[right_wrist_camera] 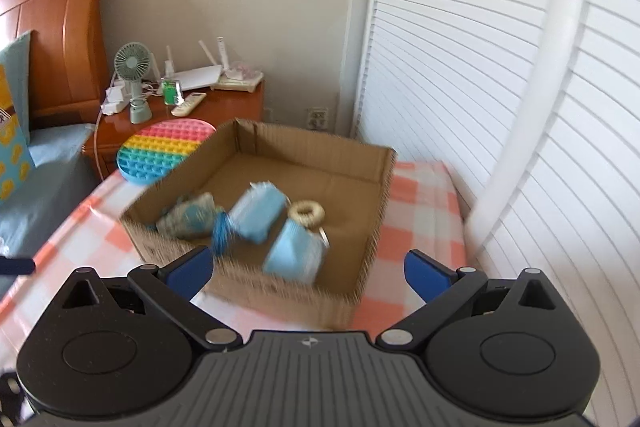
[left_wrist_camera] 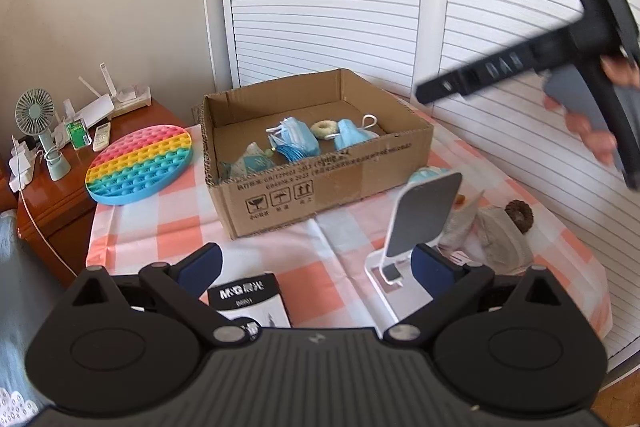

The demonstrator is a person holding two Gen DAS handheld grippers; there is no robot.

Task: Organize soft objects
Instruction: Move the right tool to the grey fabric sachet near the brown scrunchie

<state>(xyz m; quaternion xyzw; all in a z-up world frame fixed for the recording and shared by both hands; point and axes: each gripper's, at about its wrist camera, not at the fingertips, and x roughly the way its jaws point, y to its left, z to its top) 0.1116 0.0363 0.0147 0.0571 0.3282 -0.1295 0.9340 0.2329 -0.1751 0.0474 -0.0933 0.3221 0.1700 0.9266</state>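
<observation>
A cardboard box (left_wrist_camera: 320, 183) stands on the checked tablecloth and shows in the right wrist view (right_wrist_camera: 280, 291) too. In it lie blue soft packs (left_wrist_camera: 298, 141), a cream ring (left_wrist_camera: 322, 129) and a patterned pouch (left_wrist_camera: 252, 163); they show in the right wrist view (right_wrist_camera: 260, 211) as well. A beige knit hat with a brown pompom (left_wrist_camera: 504, 231) lies on the table to the right of the box. My left gripper (left_wrist_camera: 316, 267) is open and empty above the table's front. My right gripper (right_wrist_camera: 308, 273) is open and empty above the box's near wall; it shows in the left wrist view at upper right (left_wrist_camera: 580, 47).
A round rainbow pop-it pad (left_wrist_camera: 140, 165) lies left of the box. A phone on a clear stand (left_wrist_camera: 424, 223) is beside my left gripper's right finger. A black-and-white M&G package (left_wrist_camera: 250, 303) lies under the gripper. A nightstand (right_wrist_camera: 180, 115) holds a fan, router and remote. Louvred doors stand to the right.
</observation>
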